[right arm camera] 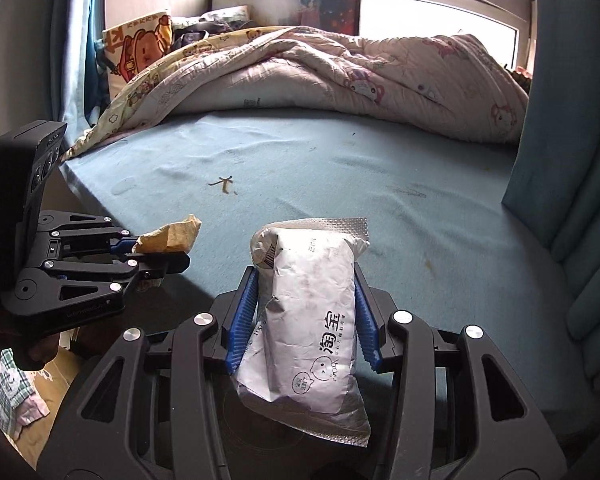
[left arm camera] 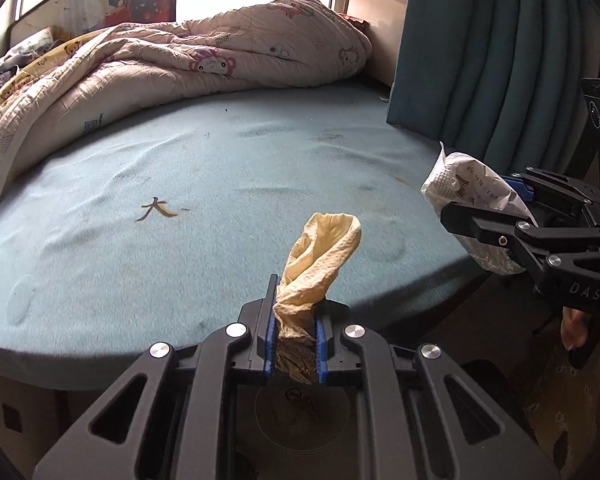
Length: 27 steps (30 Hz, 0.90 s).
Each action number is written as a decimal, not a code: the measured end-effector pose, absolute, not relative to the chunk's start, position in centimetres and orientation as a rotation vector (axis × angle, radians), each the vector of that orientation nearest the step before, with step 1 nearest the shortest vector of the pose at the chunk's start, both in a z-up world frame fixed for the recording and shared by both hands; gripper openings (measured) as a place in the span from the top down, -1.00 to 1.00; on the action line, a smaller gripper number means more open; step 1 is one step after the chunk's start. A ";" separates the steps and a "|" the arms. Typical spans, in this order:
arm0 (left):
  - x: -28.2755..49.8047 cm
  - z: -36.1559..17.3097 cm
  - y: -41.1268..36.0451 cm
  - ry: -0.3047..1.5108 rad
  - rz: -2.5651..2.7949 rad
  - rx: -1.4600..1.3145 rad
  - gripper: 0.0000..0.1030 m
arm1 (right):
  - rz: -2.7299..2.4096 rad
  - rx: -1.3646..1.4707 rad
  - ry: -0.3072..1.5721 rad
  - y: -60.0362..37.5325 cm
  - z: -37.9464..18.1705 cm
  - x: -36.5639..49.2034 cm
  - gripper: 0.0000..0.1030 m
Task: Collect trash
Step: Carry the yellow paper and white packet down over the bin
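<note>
1. The left gripper (left arm camera: 294, 332) is closed on a crumpled yellow paper towel (left arm camera: 320, 256). Its blue ribbed pads (left arm camera: 269, 332) press the lower, narrow part of the towel from both sides, and the soft, wrinkled upper part stands out above the jaws.
2. The right gripper (right arm camera: 306, 320) is clamped on a white crinkled plastic mailing bag with black printing (right arm camera: 314, 320). The bag fills the gap between the blue ribbed pads (right arm camera: 242, 320); its embossed sealed edges stick out beyond the jaws at both ends.
3. Both grippers hang at the near edge of the bed with a light blue fuzzy sheet (left arm camera: 220, 168), with the bag and the towel lifted off the sheet.
4. Farther on the sheet, well apart from both grippers, lies a small thin yellow-brown scrap (left arm camera: 158, 210), flat and with several points.
5. Behind it lies a rumpled quilted blanket with cartoon prints (left arm camera: 204, 64), and a teal pleated curtain (left arm camera: 488, 40) hangs at the side.
</note>
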State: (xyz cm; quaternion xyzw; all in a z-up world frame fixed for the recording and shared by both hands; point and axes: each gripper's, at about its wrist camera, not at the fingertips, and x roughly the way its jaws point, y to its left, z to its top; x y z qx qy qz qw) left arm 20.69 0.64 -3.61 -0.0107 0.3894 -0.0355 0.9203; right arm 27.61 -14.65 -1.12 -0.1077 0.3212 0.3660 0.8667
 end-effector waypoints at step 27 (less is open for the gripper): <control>9.7 -19.6 -3.4 0.989 -0.011 -0.061 0.74 | 0.808 -0.320 0.837 -16.2 -18.8 14.6 0.18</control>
